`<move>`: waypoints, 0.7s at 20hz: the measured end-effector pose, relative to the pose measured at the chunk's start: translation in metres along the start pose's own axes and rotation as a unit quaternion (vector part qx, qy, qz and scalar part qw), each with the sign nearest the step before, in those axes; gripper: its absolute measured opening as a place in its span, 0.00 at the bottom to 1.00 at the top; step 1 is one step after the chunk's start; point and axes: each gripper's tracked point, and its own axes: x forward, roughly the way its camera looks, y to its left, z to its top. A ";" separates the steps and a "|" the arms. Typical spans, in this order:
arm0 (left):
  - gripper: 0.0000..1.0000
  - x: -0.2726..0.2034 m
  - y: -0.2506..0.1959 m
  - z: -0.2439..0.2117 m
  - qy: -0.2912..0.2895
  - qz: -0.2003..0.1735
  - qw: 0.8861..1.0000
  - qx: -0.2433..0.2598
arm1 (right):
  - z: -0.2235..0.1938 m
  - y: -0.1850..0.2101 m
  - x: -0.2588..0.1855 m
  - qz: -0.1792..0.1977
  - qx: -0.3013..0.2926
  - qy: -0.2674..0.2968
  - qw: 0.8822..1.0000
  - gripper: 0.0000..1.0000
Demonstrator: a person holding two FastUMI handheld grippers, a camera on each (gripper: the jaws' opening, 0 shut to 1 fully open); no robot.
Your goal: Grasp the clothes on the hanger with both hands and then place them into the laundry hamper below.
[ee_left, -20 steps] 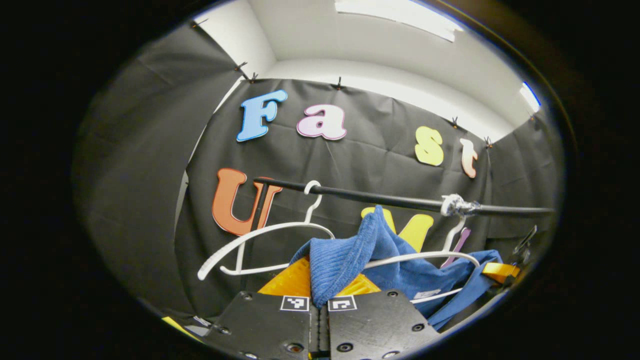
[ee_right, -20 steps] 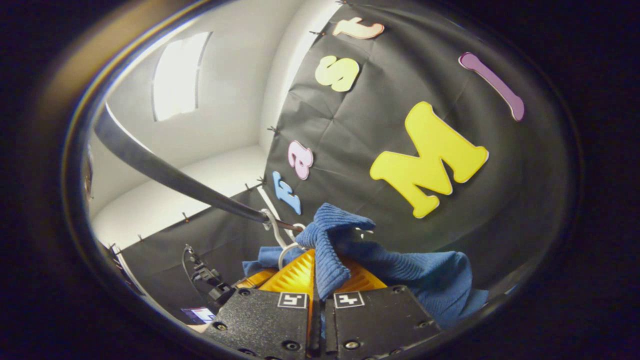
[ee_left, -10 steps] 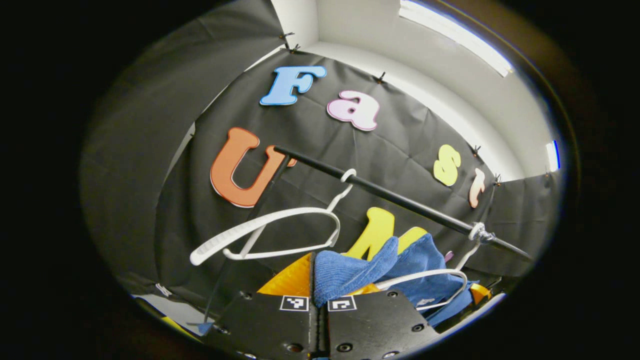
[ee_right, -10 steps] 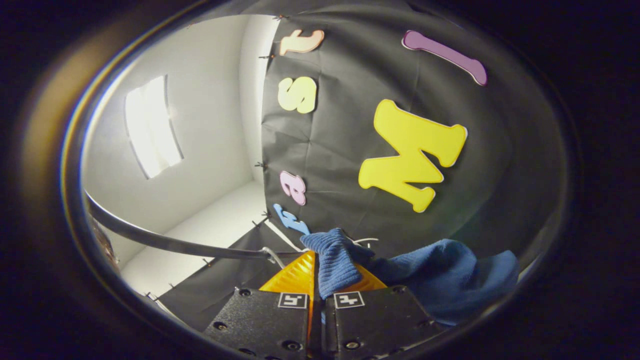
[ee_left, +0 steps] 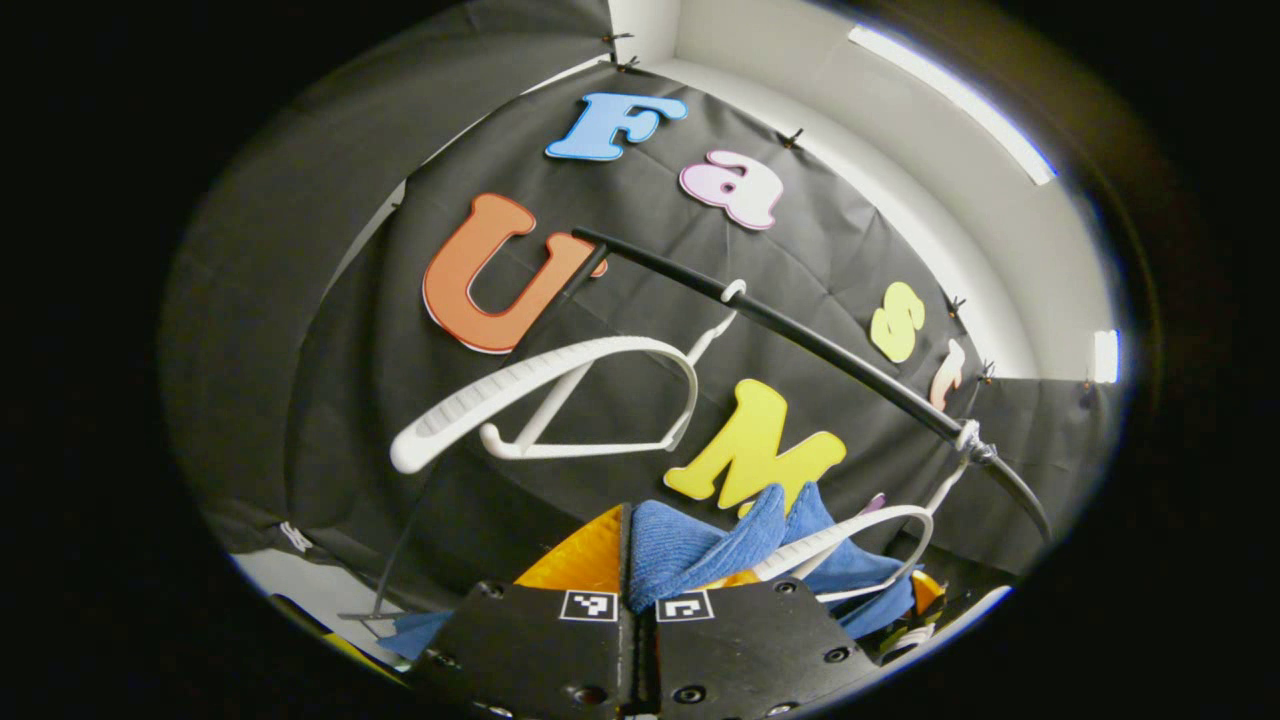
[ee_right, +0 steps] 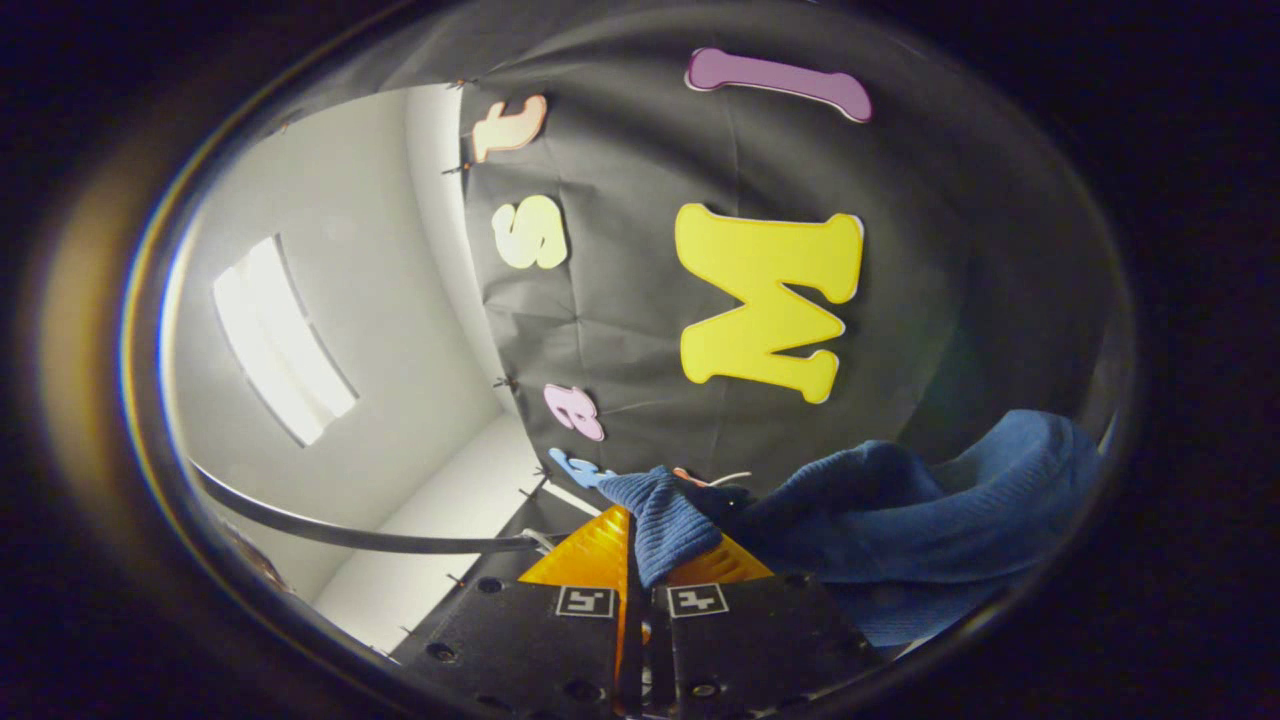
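Black cloth booth wall, white ceiling above. Black rail [ee_left: 800, 335] carries empty white hanger [ee_left: 560, 395] and second hanger [ee_left: 860, 540] touching blue garment [ee_left: 700, 550]. Left gripper [ee_left: 637, 560] jaws pinch garment fold; right gripper [ee_right: 640, 540] jaws likewise clamp blue cloth.

— What does the garment look like?
— A blue ribbed knit garment [ee_left: 690, 550], bunched into folds. In the left gripper view a fold of it rises between the orange fingers, and the rest trails right, draped around a white hanger [ee_left: 850, 535] that hooks on the black rail [ee_left: 820, 350].
— And from the other side?
— In the right gripper view a ribbed fold [ee_right: 665, 515] stands up between the fingers, while the bulk [ee_right: 920, 520] sags off to the right in a soft heap.
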 end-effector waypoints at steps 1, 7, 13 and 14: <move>0.03 -0.002 0.000 0.000 0.000 -0.002 1.000 -0.015 | 0.002 -0.009 -0.002 -0.014 0.007 -0.006 1.000 0.06; 0.04 -0.013 0.047 -0.037 0.031 0.050 0.998 -0.029 | -0.024 -0.064 -0.019 -0.095 -0.020 0.016 0.995 0.06; 0.04 -0.040 0.081 -0.075 0.066 0.095 0.993 -0.036 | -0.046 -0.091 -0.035 -0.146 -0.044 0.043 0.987 0.06; 0.04 -0.044 0.081 -0.078 0.070 0.097 0.992 -0.037 | -0.050 -0.092 -0.036 -0.154 -0.051 0.043 0.986 0.06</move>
